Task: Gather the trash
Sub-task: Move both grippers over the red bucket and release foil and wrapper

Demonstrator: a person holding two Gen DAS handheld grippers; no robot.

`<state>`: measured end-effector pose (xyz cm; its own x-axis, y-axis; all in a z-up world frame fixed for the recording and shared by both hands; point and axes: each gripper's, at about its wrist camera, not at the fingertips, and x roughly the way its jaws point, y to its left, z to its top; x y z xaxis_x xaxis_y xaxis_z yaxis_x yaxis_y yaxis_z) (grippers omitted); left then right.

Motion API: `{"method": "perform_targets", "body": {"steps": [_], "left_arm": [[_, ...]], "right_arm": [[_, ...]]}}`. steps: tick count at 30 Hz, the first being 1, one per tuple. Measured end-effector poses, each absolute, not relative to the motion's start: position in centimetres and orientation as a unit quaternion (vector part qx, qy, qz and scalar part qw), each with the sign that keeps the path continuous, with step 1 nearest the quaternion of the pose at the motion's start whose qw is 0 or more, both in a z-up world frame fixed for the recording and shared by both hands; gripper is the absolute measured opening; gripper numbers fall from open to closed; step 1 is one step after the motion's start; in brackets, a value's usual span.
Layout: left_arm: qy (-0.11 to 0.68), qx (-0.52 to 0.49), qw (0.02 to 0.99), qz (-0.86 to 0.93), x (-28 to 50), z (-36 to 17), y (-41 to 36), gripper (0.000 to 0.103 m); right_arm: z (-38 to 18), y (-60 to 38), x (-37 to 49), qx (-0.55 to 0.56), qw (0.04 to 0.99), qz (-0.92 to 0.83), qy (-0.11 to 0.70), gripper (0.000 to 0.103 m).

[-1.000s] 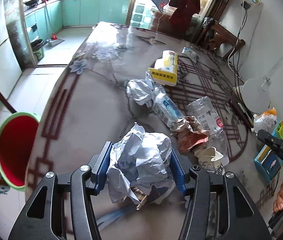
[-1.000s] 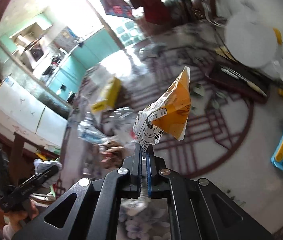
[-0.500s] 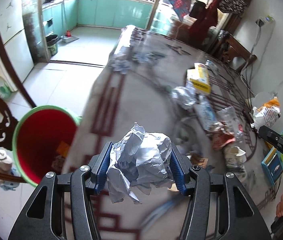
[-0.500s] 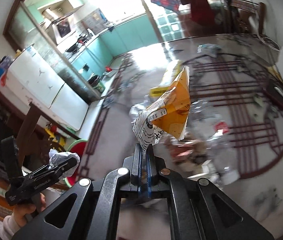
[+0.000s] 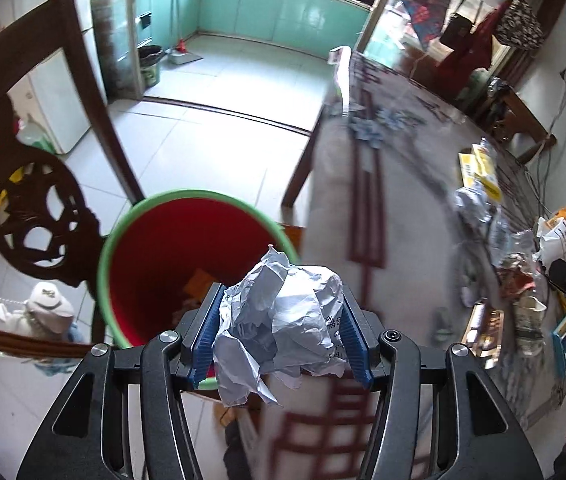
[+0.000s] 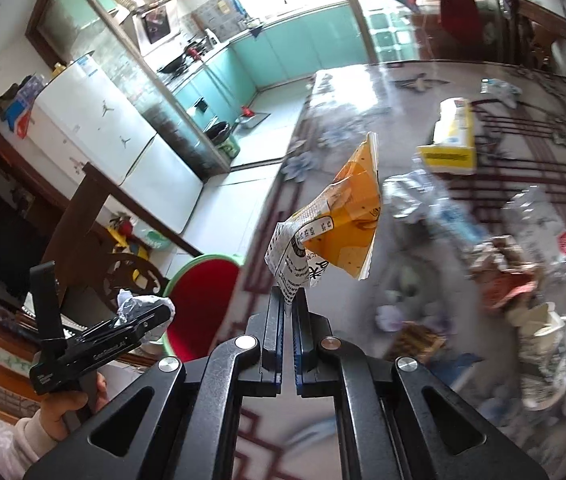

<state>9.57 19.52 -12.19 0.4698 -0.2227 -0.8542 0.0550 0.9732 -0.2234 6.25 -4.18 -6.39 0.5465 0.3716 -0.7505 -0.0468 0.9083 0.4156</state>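
A crumpled white paper ball (image 5: 279,320) sits clamped between the blue pads of my left gripper (image 5: 281,330), which hangs at the table's left edge just beside the red bin with a green rim (image 5: 151,216) on the floor. My right gripper (image 6: 292,300) is shut on the corner of an orange and white snack wrapper (image 6: 343,224), held in the air over the table. In the right wrist view the left gripper (image 6: 151,316) with its paper ball (image 6: 139,306) shows next to the bin (image 6: 203,300). A few scraps lie in the bin's bottom.
More trash lies on the patterned table (image 5: 399,208): a yellow box (image 6: 451,140), foil (image 6: 407,196), plastic bottles (image 6: 539,216), a paper cup (image 6: 543,324), a reddish wrapper (image 6: 507,280). A carved dark chair (image 5: 35,208) stands left of the bin. Tiled floor (image 5: 219,112) stretches beyond.
Both grippers have swept left across the table with their loads. The bin has come from the far left edge to just ahead of the left gripper. Both grips are unchanged.
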Motion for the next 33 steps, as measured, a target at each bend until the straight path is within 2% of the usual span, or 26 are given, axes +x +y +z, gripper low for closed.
{"method": "perform_targets", "body": {"steps": [13, 33], "left_arm": [[0.534, -0.088, 0.84, -0.043, 10.6, -15.9, 25.9, 0.053], [0.543, -0.088, 0.833, -0.054, 10.9, -16.6, 26.6, 0.053]], "right_arm": [[-8.5, 5.4, 8.3, 0.128, 0.843, 0.178, 0.492, 0.003], [-10.9, 10.6, 10.6, 0.087, 0.827, 0.212, 0.514, 0.003]]}}
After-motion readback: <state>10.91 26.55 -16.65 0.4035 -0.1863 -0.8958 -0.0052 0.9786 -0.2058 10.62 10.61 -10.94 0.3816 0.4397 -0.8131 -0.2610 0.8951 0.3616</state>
